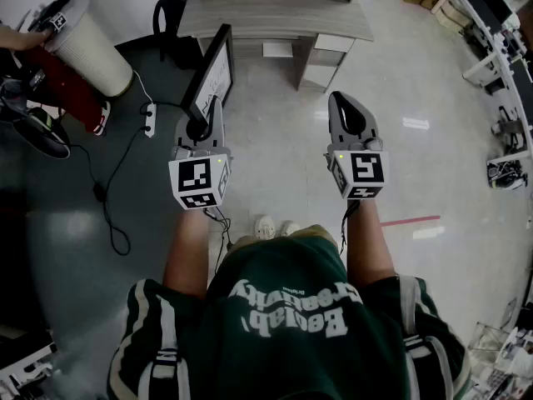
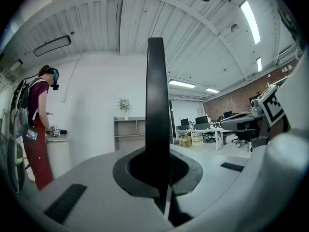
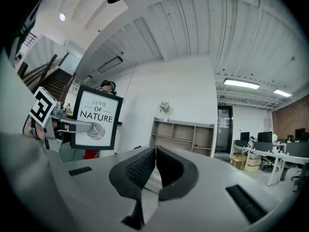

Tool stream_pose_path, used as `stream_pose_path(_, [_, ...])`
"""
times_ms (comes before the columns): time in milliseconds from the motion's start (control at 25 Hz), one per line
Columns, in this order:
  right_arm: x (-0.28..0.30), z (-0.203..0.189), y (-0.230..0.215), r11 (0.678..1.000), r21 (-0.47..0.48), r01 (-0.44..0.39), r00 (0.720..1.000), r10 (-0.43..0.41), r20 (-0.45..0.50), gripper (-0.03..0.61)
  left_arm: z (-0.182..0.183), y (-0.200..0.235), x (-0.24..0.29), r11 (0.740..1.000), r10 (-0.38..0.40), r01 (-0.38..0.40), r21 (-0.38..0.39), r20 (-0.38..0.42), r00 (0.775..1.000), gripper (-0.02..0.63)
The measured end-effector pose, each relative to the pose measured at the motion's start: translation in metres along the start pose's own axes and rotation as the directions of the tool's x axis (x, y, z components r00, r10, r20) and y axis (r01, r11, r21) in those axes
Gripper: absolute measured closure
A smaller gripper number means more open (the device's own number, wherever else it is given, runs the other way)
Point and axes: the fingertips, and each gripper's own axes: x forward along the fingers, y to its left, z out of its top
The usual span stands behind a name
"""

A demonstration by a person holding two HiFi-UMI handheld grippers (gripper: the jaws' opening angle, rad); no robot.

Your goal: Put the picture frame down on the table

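Open floor (image 1: 275,132) ahead, up to the near edge of the bench (image 1: 275,19). Clamped narrow in the left gripper (image 1: 203,126) by its bottom edge: the picture frame (image 1: 214,69), upright in the air, off the bench, before its near-left corner. Pressed fully together, pads touching, nothing between: the right gripper (image 1: 348,111), well apart from the frame.
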Motion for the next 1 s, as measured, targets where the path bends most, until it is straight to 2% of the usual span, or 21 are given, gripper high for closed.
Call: stream_pose_path(1000, [0.012,0.001,-0.005,0.999,0.021,0.031,0.999,-0.032,0.028,0.541,0.005,0.006,0.012,1.000,-0.016,0.016,-0.001,0.017,1.000,0.588])
